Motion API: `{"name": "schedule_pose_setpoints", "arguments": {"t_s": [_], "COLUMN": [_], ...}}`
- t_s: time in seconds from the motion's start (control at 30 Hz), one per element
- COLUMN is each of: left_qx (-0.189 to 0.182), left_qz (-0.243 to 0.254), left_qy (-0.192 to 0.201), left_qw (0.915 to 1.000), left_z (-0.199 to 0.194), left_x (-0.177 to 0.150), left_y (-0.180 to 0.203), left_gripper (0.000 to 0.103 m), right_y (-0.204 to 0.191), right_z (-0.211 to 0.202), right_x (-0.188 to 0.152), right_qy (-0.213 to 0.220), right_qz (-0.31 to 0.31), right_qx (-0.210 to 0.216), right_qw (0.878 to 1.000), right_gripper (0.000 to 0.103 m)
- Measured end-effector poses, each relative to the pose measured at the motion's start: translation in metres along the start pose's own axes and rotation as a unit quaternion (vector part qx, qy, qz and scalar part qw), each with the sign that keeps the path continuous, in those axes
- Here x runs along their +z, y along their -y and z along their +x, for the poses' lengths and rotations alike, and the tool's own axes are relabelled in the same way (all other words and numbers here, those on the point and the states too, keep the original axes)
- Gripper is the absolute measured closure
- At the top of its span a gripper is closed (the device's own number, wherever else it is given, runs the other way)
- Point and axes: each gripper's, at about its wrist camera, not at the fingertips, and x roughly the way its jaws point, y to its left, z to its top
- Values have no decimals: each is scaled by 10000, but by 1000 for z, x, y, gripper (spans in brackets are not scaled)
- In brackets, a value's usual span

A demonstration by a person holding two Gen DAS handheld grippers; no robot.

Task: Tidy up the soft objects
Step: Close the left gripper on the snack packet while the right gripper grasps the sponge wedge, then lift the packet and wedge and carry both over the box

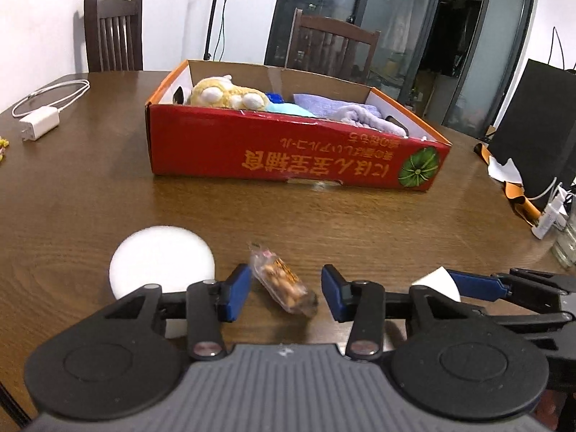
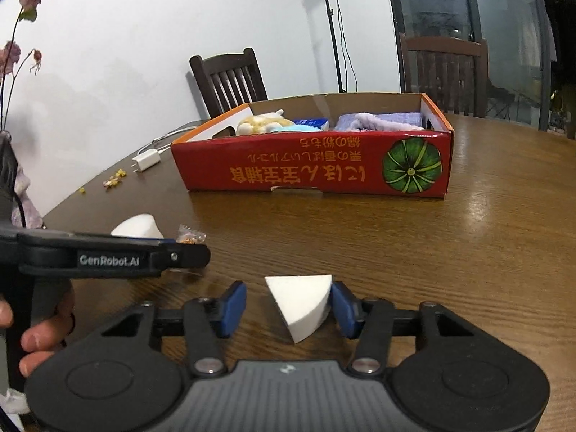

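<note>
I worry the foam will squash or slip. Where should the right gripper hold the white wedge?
Grip the white foam wedge across its two flat cut faces near the thick rounded end, coming from the near side, over its point. The right gripper already straddles it, its point facing the camera.

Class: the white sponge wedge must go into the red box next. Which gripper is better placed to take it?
Right. The right gripper already brackets the white wedge, one pad touching it; the left gripper straddles the snack packet instead.
</note>
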Motion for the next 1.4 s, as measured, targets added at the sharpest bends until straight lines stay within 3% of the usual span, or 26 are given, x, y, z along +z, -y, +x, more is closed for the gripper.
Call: {"name": "schedule_pose_setpoints", "arguments": {"t_s": [0.07, 0.27, 0.63, 1.07, 1.4], "left_qx": [58, -55, -214, -299, -377], "left_qz": [81, 157, 228, 326, 255], "left_qy": [7, -56, 395, 1166, 1410], "left_qw": [10000, 9998, 9987, 9922, 9890], "left_z": [4, 4, -64, -157, -183], "left_x": [2, 5, -4, -22, -32], "left_y": [2, 7, 16, 25, 24], "left_gripper": [74, 85, 85, 85, 85], "right_y": [1, 8, -12, -52, -68], "right_z": [1, -1, -43, -120, -149], "right_x": [1, 0, -3, -16, -19], "right_qy": [9, 56, 370, 985, 1229], "right_qz": [-43, 78, -27, -284, -479], "right_qx": [-24, 27, 126, 217, 223], "right_qw": [10000, 9999, 9992, 9945, 9910], "right_gripper": [63, 69, 69, 69, 69]}}
